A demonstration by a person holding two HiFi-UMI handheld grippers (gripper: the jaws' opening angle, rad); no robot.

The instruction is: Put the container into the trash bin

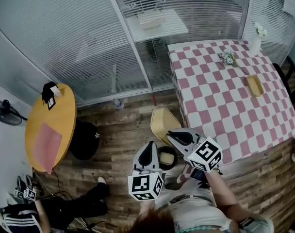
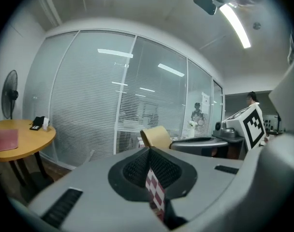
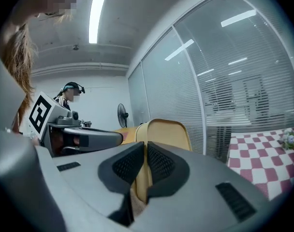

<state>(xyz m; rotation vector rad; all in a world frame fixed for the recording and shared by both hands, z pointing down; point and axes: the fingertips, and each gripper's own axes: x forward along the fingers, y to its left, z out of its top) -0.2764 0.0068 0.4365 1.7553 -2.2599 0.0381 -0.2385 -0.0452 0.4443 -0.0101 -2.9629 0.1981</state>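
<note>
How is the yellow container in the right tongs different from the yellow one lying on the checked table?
The held container is clamped by its rim in the right gripper over the wooden floor; the table container lies untouched on the checked table. The held container is tipped up, the table container flat. Both are tan-yellow with rounded corners.

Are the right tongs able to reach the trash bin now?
Probably yes: the right tongs, shut on the container, hang close by the open trash bin; nothing shows between them.
</note>
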